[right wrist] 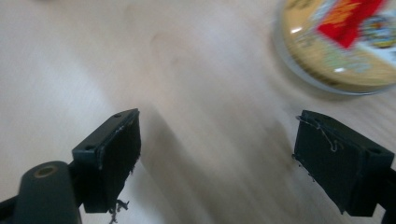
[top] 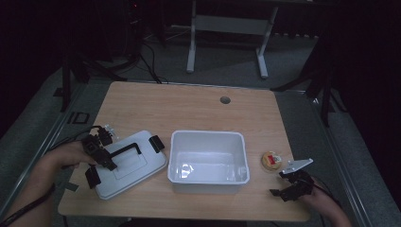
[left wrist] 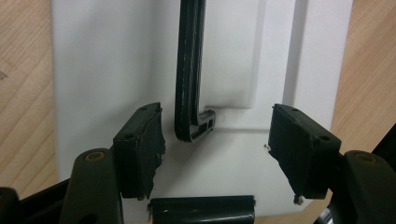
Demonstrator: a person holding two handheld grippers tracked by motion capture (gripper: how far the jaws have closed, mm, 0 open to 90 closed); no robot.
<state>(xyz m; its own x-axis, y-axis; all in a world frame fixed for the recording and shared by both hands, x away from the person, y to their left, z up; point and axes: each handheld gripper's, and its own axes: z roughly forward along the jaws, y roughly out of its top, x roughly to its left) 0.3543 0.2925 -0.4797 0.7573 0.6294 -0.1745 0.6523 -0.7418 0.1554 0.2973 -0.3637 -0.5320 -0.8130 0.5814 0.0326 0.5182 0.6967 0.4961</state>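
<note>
1. The left gripper hangs over the white lid, its jaws parted to a middling gap with nothing pressed between them. The lid's black handle runs up the middle of that gap, its end just ahead of the pads and touched by neither. No grip is on, so the lid's weight rests on the table.

2. The lid lies flat on the wooden table, turned at an angle, just left of the white bin. One black latch sits at its far end and another at its near end, under the gripper. Lying beside the bin rather than on it, the lid leaves the opening free.

3. The right gripper stands with jaws spread wide and empty, low over bare table. Such a wide gap looks set to take something broad.

4. The round tin, gold with a red label, lies just ahead and to the right of those jaws, clear of both pads. In the high view the tin sits just right of the bin, between the bin and the right gripper, probably the next thing to go in.

5. The bin stands upright and open, apparently empty.
</note>
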